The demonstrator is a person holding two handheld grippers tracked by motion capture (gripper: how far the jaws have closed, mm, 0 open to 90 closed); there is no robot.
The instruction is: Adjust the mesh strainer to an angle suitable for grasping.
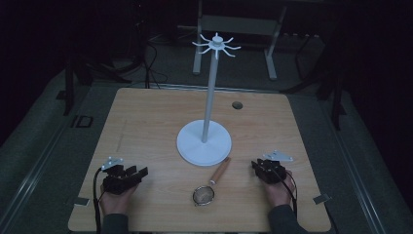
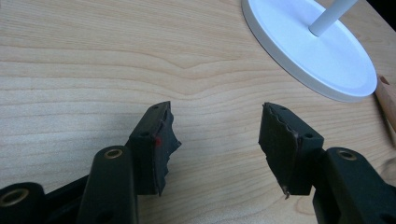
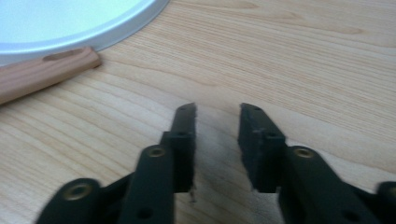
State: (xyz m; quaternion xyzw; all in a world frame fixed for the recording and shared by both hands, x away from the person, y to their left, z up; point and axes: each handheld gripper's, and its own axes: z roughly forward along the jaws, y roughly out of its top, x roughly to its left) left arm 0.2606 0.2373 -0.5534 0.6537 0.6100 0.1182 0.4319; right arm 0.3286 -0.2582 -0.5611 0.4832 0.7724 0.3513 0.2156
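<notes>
A white stand (image 1: 204,142) with a round base, a tall pole and hooked arms at the top (image 1: 215,46) rises mid-table. In front of it lies a small mesh strainer (image 1: 203,195) with a wooden handle (image 1: 220,171) that points at the base. My left gripper (image 1: 138,171) rests on the table at front left, open, with nothing between its jaws. My right gripper (image 1: 256,165) rests at front right, jaws a little apart and empty. The left gripper view shows the stand's base (image 2: 322,51) and the handle's end (image 2: 387,98). The right gripper view shows the handle (image 3: 44,74) beside the base (image 3: 70,23).
The wooden table (image 1: 146,126) has a small dark hole (image 1: 237,105) at the back right. Beyond its far edge stand a grey metal frame (image 1: 238,29) and cables on the dark floor. Tape tabs mark the front corners.
</notes>
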